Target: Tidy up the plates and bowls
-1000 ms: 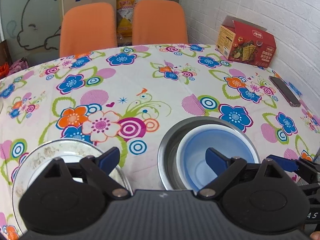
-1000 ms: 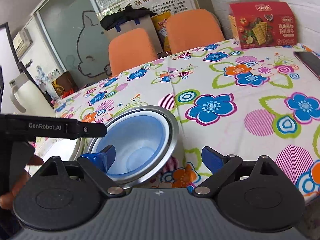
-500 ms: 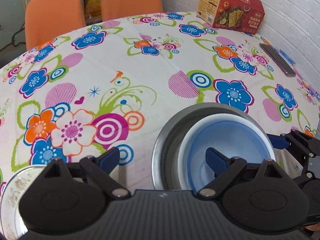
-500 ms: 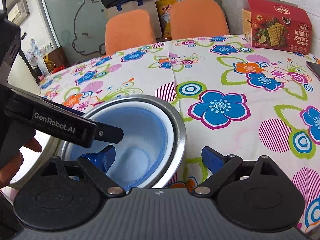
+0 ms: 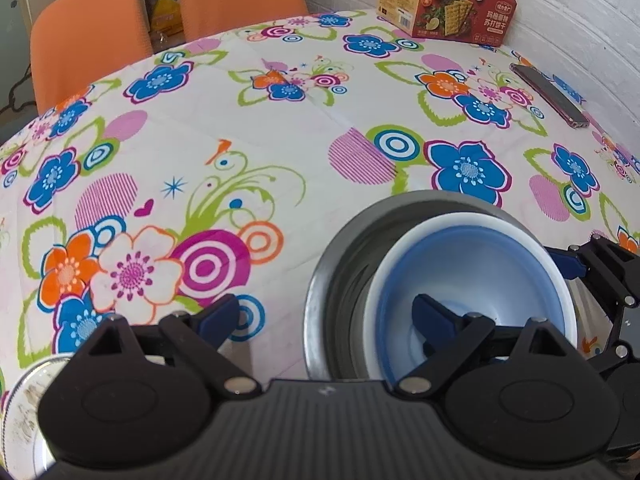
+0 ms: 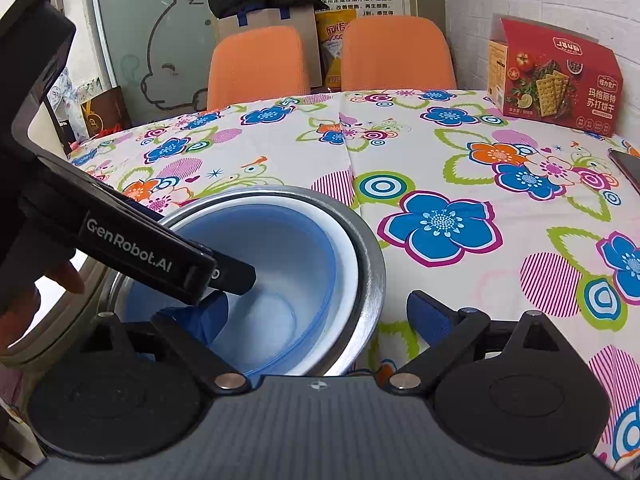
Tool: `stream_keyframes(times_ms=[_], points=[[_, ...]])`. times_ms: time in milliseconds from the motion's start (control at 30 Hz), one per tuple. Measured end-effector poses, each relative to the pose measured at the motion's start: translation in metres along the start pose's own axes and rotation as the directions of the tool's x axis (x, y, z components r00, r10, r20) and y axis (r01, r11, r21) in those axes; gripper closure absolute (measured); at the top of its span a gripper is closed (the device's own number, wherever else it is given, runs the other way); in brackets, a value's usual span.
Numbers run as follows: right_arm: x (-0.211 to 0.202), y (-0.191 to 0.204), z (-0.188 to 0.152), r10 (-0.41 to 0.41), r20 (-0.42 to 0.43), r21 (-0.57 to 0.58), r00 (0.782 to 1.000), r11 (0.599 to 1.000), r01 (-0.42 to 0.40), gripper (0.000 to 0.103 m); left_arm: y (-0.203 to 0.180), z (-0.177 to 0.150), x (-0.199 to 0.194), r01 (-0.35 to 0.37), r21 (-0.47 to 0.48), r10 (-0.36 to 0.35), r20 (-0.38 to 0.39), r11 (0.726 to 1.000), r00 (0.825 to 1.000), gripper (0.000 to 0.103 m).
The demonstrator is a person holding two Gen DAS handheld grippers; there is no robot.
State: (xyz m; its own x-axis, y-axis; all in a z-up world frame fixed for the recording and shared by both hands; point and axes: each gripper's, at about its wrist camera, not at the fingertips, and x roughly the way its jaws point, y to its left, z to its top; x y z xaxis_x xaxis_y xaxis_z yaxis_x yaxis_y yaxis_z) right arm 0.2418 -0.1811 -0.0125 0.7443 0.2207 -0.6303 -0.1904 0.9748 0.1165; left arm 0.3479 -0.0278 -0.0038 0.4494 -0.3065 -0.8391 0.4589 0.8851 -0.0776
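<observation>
the blue bowl [image 5: 476, 276] sits nested inside the metal bowl [image 5: 340, 280], off centre toward that bowl's right wall as the left wrist view shows it. the stack rests on the table [image 5: 280, 128], which is covered by a floral tablecloth.

left gripper [image 5: 326, 314]: fingers spread wide and holding nothing. the left finger pad [image 5: 219, 316] hangs over the tablecloth just outside the metal bowl. the right finger pad [image 5: 430, 312] is inside the blue bowl, so the near-left walls of both bowls lie between the two fingers. contact with the walls cannot be determined.

right gripper [image 6: 320, 312]: fingers spread wide and holding nothing. its left finger pad [image 6: 212, 316] is inside the blue bowl [image 6: 280, 264]; its right finger pad [image 6: 430, 314] is over the tablecloth outside the metal bowl [image 6: 368, 264]. the right-hand walls of the bowls lie between them. the left gripper's arm [image 6: 152, 256] reaches over the bowl from the left in this view, with a person's hand [image 6: 24, 304] gripping it.

a white plate [image 5: 24, 396] with a patterned rim lies on the table to the left of the bowls, partly hidden by the left gripper body.

other items: a red cracker box [image 5: 448, 4] stands at the far right edge of the table; a phone [image 5: 550, 96] lies flat near the right edge; two orange chairs [image 6: 256, 64] stand behind the table.
</observation>
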Motion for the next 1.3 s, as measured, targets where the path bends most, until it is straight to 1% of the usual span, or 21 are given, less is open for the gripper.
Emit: stream_keyframes(times_ms=[67, 200, 467, 600, 667, 700, 767, 800, 833, 867, 933, 967, 1000, 1100, 1167, 1233, 1300], points=[[0.001, 0.003, 0.002, -0.012, -0.011, 0.006, 1.000, 1.000, 0.012, 0.019, 0.002, -0.001, 0.001, 0.006, -0.016, -0.006, 0.004, 1.000, 1.000, 0.009], [0.002, 0.008, 0.004, -0.023, -0.033, 0.006, 0.999, 1.000, 0.023, 0.018, -0.006, -0.004, 0.001, -0.002, 0.013, 0.002, 0.017, 1.000, 1.000, 0.009], [0.003, 0.002, 0.002, 0.017, -0.019, -0.024, 1.000, 1.000, -0.017, 0.017, -0.006, -0.003, 0.002, 0.002, 0.018, -0.002, 0.008, 1.000, 1.000, 0.009], [0.004, 0.002, 0.006, 0.017, -0.051, -0.031, 0.999, 0.999, -0.019, 0.017, -0.007, -0.003, 0.002, -0.002, 0.019, 0.002, 0.009, 1.000, 1.000, 0.009], [0.004, 0.002, 0.008, 0.009, -0.071, -0.023, 0.997, 1.000, -0.011, 0.019, -0.007, -0.003, 0.002, -0.002, 0.019, 0.002, 0.011, 1.000, 1.000, 0.009], [0.003, 0.002, 0.008, 0.014, -0.069, -0.020, 0.998, 1.000, -0.015, 0.020, -0.007, -0.004, 0.002, -0.004, 0.024, 0.003, 0.015, 1.000, 1.000, 0.009], [-0.002, 0.001, 0.005, 0.063, -0.041, -0.012, 0.997, 0.998, -0.063, 0.026, -0.006, -0.005, 0.002, 0.000, 0.027, 0.000, 0.018, 1.000, 1.000, 0.009], [-0.003, 0.002, 0.004, 0.073, -0.035, -0.009, 0.997, 0.997, -0.074, 0.027, -0.006, -0.005, 0.002, 0.006, 0.031, -0.007, 0.019, 0.999, 1.000, 0.011], [-0.003, 0.003, 0.003, 0.074, -0.030, -0.009, 0.997, 0.997, -0.074, 0.028, -0.007, -0.005, 0.000, 0.019, 0.034, -0.019, 0.023, 0.999, 1.000, 0.018], [-0.004, 0.005, 0.004, 0.077, -0.026, -0.015, 0.997, 0.997, -0.078, 0.031, -0.008, -0.006, -0.002, 0.033, 0.033, -0.033, 0.024, 0.999, 0.999, 0.022], [-0.004, 0.012, 0.005, 0.092, -0.022, -0.027, 0.996, 0.995, -0.092, 0.032, -0.014, -0.004, -0.004, 0.063, 0.032, -0.064, 0.024, 0.998, 0.998, 0.036], [-0.004, 0.016, 0.007, 0.083, -0.021, -0.031, 0.996, 0.996, -0.084, 0.031, -0.017, -0.003, -0.004, 0.072, 0.028, -0.072, 0.019, 0.997, 0.997, 0.037], [-0.004, 0.017, 0.009, 0.073, -0.026, -0.018, 0.997, 0.997, -0.074, 0.030, -0.019, -0.002, -0.004, 0.058, 0.009, -0.058, 0.014, 0.998, 0.998, 0.037], [-0.007, 0.010, 0.011, 0.114, -0.019, 0.053, 0.993, 0.992, -0.113, 0.028, -0.018, 0.002, -0.003, 0.067, -0.033, -0.067, -0.002, 0.997, 0.998, 0.041], [-0.011, 0.011, 0.012, 0.102, -0.017, 0.063, 0.995, 0.993, -0.101, 0.027, -0.019, 0.006, -0.004, 0.079, -0.061, -0.080, -0.010, 0.995, 0.997, 0.043], [-0.018, 0.014, 0.013, 0.074, 0.002, 0.036, 0.997, 0.997, -0.074, 0.026, -0.025, 0.011, -0.011, 0.079, -0.053, -0.078, 0.010, 0.996, 0.997, 0.044], [-0.026, 0.012, 0.014, 0.060, 0.022, 0.037, 0.998, 0.997, -0.061, 0.026, -0.034, 0.014, -0.021, 0.067, -0.024, -0.066, 0.037, 0.997, 0.997, 0.045]])
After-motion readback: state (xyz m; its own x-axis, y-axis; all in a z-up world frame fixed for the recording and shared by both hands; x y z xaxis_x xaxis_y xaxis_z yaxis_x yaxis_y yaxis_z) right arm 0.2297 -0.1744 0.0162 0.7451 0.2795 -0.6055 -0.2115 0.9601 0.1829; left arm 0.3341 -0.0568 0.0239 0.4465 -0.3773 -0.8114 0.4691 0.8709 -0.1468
